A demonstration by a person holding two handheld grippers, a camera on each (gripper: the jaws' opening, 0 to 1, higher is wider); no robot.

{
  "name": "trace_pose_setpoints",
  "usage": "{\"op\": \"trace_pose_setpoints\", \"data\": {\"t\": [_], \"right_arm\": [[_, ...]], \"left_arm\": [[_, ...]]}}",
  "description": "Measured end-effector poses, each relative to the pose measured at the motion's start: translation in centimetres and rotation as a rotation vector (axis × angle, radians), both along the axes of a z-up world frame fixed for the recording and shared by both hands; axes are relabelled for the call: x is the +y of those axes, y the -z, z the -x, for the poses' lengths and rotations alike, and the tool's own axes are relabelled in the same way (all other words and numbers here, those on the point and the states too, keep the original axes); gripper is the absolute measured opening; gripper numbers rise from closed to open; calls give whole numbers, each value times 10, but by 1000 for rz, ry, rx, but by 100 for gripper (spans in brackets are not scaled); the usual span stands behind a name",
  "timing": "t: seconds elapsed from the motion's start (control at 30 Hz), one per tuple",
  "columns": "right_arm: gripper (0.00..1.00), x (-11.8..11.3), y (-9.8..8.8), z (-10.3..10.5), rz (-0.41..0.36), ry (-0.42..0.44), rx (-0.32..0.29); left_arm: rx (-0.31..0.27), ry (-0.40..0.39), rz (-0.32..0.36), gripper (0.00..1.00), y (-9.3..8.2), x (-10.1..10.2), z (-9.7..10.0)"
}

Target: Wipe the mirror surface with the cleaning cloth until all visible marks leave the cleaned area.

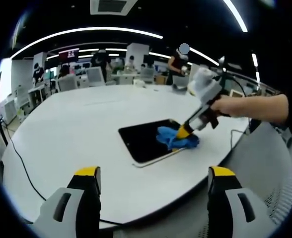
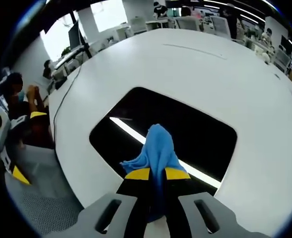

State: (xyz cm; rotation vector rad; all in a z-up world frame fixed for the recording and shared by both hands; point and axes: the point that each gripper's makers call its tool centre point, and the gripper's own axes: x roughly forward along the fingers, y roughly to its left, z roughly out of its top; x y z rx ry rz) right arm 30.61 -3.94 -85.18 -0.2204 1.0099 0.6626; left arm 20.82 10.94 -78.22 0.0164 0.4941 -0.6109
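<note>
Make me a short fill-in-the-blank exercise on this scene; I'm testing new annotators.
1. The right hand-held gripper is shut on a cloth whose colour is ____.
2. The cloth rests on the dark ____ lying flat on the white table.
3. The left hand-held gripper has its jaws ____, with nothing between them.
4. The jaw tips of both grippers are coloured ____.

Missing words: blue; mirror; open; yellow

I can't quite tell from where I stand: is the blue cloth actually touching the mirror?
Touching. In the left gripper view the blue cloth lies flat on the mirror under the right gripper, with no gap beneath it.
</note>
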Motion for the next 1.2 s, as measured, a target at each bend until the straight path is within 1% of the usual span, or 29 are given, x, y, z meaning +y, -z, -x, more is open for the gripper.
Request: {"op": "trace_pose_setpoints", "data": {"t": [0.17, 0.37, 0.83, 1.2], "right_arm": [[4, 11, 1, -2, -26, -3, 14], [4, 24, 2, -4, -32, -6, 13], [4, 58, 2, 1, -58, -50, 23], [4, 77, 2, 4, -71, -69, 24]], "left_arm": [[-2, 1, 2, 89, 0, 0, 0], [-1, 1, 4, 88, 0, 0, 0], [0, 5, 11, 88, -1, -1, 1], [-3, 7, 18, 88, -2, -1, 1]]}}
